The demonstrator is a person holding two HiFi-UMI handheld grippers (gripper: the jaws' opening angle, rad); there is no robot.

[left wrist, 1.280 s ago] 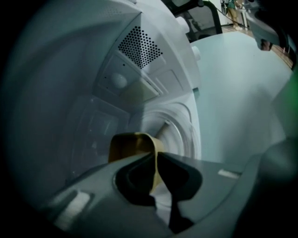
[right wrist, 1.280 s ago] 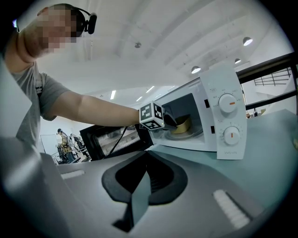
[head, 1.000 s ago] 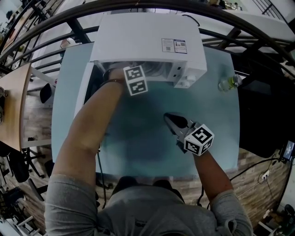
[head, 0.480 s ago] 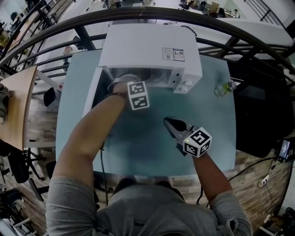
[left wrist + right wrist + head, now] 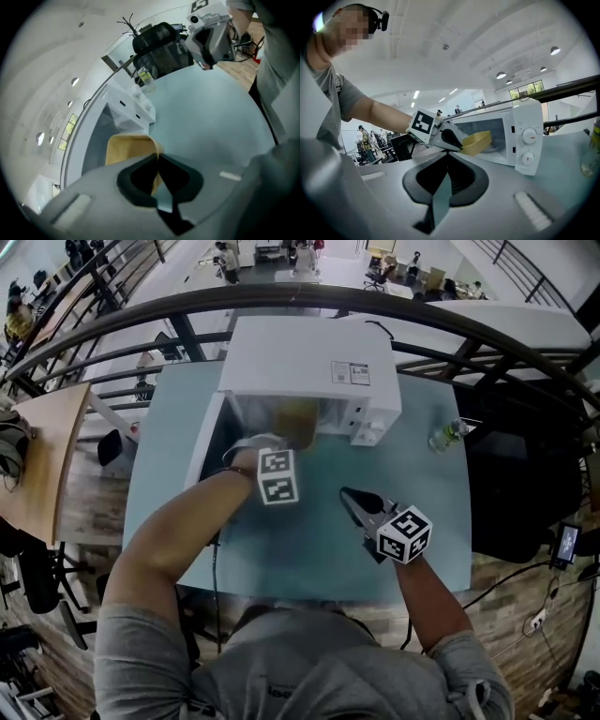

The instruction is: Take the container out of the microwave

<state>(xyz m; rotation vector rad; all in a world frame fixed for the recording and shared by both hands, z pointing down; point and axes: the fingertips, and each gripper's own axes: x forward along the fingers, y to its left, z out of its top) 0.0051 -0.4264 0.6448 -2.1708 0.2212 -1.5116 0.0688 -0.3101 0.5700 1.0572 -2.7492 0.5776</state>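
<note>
container (image 5: 125, 149) — rim in left claw (image 5: 157, 158), tilted

We log the container (image 5: 293, 416) as tan-yellow, shallow and open-topped. It is slightly tilted at the mouth of the microwave (image 5: 309, 357), partly outside the cavity. Its near rim is pinched between the jaws of the left gripper (image 5: 157, 158). The microwave is white, its door swung open to the left, with two dials on its right panel.
</note>
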